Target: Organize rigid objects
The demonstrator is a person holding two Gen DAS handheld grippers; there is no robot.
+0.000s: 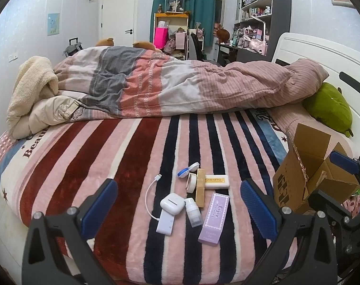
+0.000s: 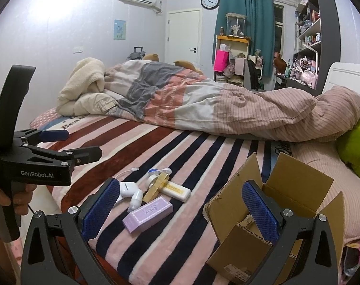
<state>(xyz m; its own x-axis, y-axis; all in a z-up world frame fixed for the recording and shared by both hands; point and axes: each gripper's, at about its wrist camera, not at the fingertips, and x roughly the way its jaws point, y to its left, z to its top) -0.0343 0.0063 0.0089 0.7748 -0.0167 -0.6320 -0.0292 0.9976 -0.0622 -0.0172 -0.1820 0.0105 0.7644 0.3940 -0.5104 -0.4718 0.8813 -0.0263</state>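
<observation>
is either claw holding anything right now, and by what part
Nothing is held. The left claw and right claw are both open and empty above the striped blanket.

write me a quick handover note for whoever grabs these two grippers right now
Left gripper: open, empty, hovering over the pile of small items.
Right gripper: open, empty, between the pile and the cardboard box.
Items all on the striped blanket: purple box, white earbud case, white hub with cable, small bottle, gold bar, cream case, tape roll, blue-and-white case.
Done: nothing visibly packed; the box stands open to the right.
Left: presumably move every item into the box.
</observation>
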